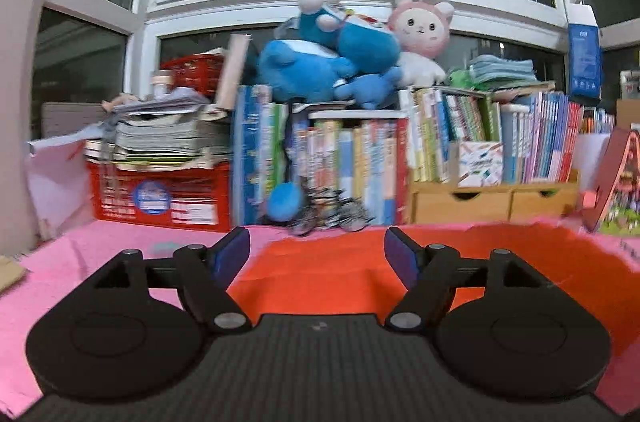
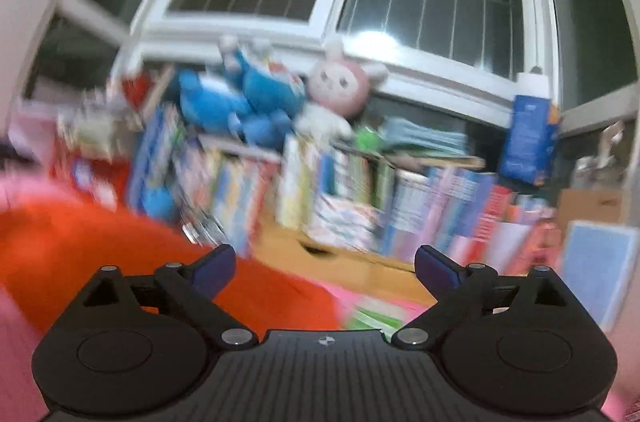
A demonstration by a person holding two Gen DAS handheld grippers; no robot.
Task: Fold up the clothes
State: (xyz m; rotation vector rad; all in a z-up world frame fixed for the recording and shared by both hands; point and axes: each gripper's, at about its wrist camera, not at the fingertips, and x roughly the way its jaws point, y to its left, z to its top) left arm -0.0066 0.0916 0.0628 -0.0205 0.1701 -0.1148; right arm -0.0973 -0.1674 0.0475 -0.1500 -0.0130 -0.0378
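A bright red-orange garment (image 1: 320,274) lies flat on the pink cloth (image 1: 92,250) that covers the table. My left gripper (image 1: 317,254) hovers just above the garment's near part, open, with nothing between its blue pads. The right wrist view is blurred. There my right gripper (image 2: 325,268) stands wide open and holds nothing. The same red-orange garment (image 2: 92,254) fills the lower left of that view, beneath and to the left of the right gripper.
Behind the table stand rows of books (image 1: 360,158), a red crate (image 1: 160,198) under a paper stack, wooden drawers (image 1: 496,202) and plush toys (image 1: 328,54) before a window. A small dark patterned item (image 1: 332,218) lies at the garment's far edge.
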